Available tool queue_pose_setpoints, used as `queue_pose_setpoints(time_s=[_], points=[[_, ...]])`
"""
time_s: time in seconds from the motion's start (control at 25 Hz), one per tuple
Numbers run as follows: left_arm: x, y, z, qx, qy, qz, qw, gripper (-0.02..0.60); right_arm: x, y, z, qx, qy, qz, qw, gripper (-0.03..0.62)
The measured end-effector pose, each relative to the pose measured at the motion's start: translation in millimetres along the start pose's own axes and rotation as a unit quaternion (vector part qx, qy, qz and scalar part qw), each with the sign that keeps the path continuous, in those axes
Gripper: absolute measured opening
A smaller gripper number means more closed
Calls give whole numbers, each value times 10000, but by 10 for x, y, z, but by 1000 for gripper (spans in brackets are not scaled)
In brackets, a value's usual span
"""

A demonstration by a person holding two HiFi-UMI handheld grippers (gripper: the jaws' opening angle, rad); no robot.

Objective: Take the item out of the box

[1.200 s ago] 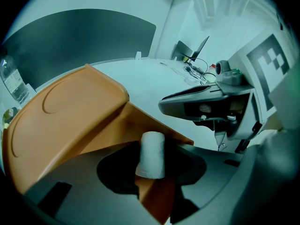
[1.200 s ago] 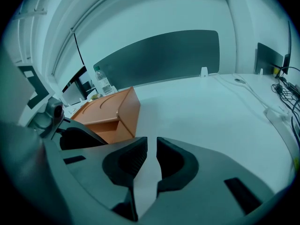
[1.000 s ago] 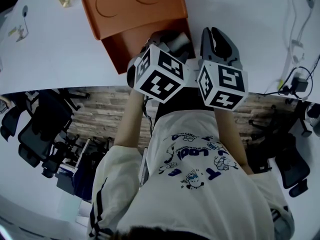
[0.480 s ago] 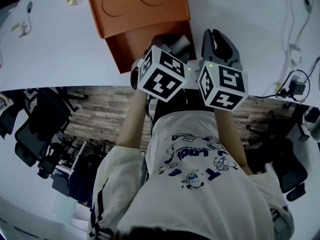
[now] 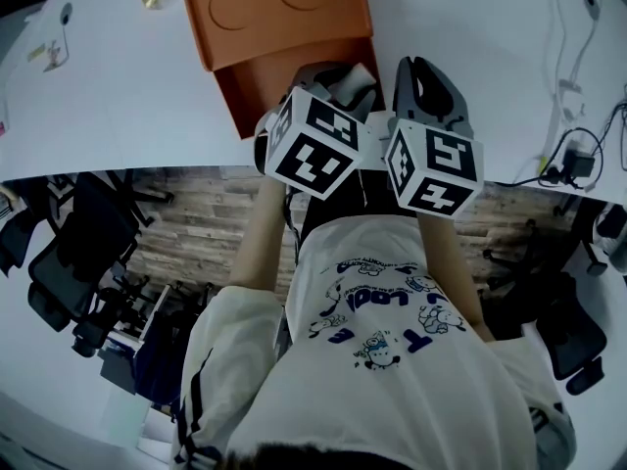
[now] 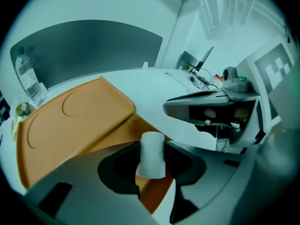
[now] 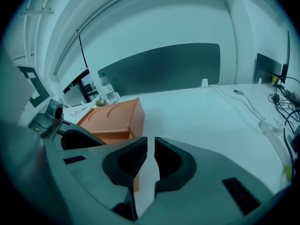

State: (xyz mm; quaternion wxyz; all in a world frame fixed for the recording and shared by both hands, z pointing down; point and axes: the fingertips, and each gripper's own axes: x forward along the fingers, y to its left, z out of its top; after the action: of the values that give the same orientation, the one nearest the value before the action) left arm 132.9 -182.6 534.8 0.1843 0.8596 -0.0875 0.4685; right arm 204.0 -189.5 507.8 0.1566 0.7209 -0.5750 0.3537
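Left gripper (image 6: 152, 160), jaws part open and closed on a white cylinder (image 6: 153, 146) held over the open orange box (image 6: 70, 125), box interior mostly hidden behind the jaws, right gripper (image 7: 150, 161), jaws nearly together and empty, over the white counter (image 7: 211, 121), its edge cut off.

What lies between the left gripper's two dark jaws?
A small white cylinder, upright and clamped by the left gripper over the open orange box; the left gripper view shows it.
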Motion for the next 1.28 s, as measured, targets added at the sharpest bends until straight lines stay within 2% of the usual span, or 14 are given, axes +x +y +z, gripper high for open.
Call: queue_pose_setpoints(time_s=[0.68, 1.28], points=[[-636, -4, 116, -158, -654, 552, 9962, 170, -342, 399, 261, -246, -422, 305, 9983, 57], [-1267, 30, 159, -412, -1283, 1152, 9842, 170, -632, 840, 515, -516, -841, 681, 9928, 57]])
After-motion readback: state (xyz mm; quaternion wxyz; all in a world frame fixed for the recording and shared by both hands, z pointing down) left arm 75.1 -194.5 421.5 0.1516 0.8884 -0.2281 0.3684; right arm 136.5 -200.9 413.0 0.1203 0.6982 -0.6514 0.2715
